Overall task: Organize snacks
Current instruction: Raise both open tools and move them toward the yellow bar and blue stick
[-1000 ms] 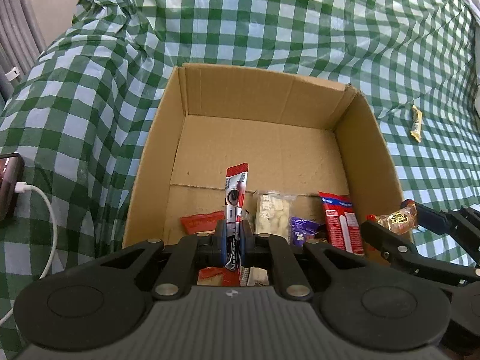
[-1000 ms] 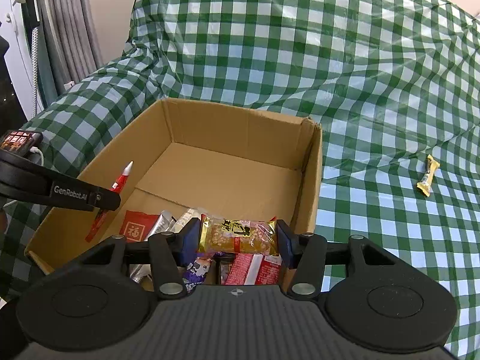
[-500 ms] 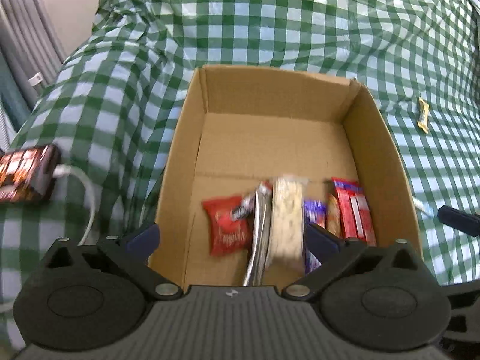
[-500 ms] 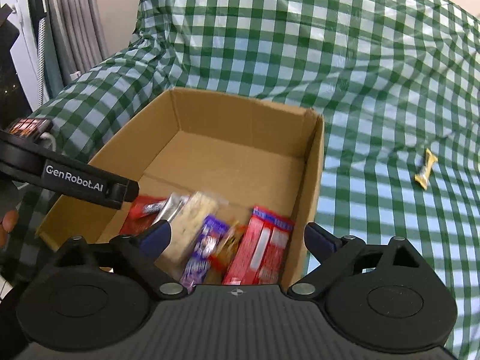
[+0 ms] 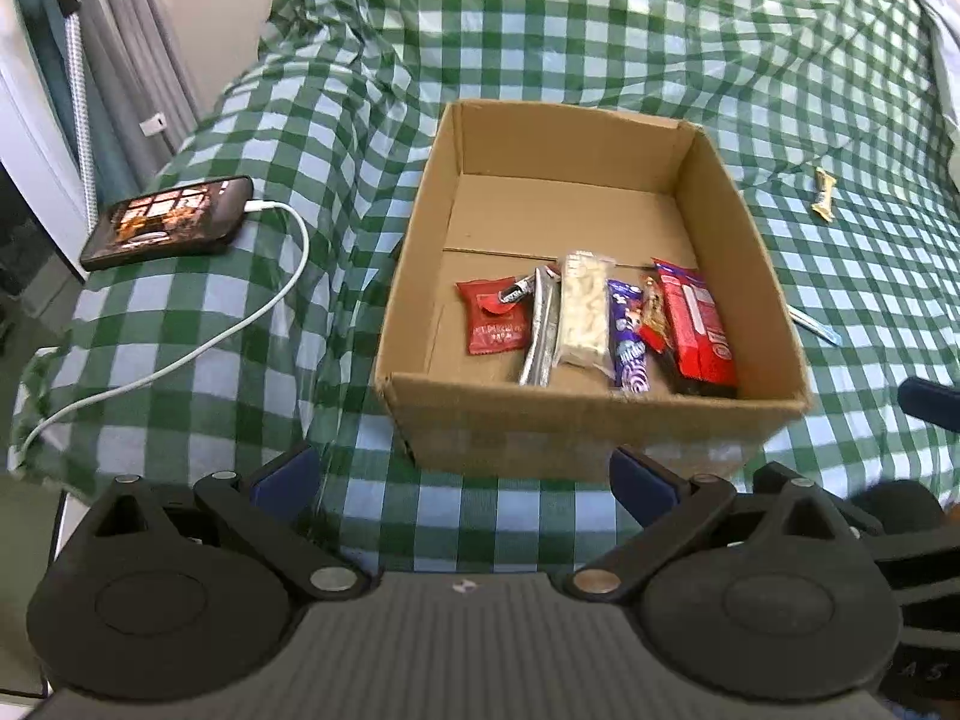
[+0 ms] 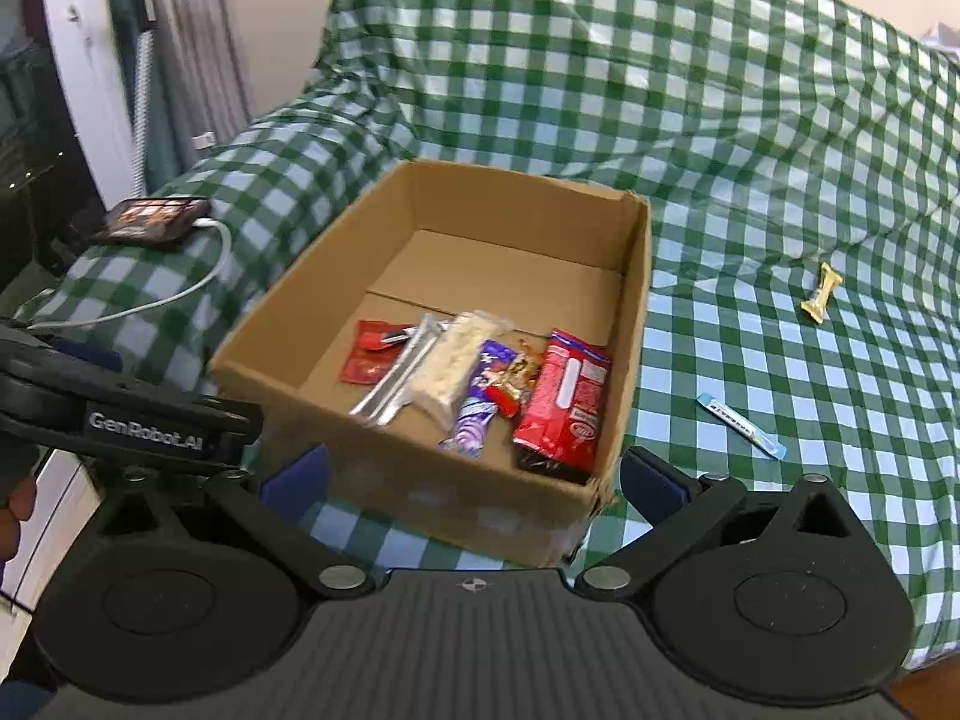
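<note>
Several glossy wrappers point(image 5: 600, 324) in rectangular cardboard box point(image 5: 576, 420)

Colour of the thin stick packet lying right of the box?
Light blue stick packet; clearest in the right wrist view.

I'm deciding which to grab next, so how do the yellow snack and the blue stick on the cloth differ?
The yellow snack is short, gold and pinched at the middle; the blue stick is long, thin and pale blue. The yellow snack lies farther from the cardboard box; the blue stick lies nearer it. Both lie outside the box.
</note>
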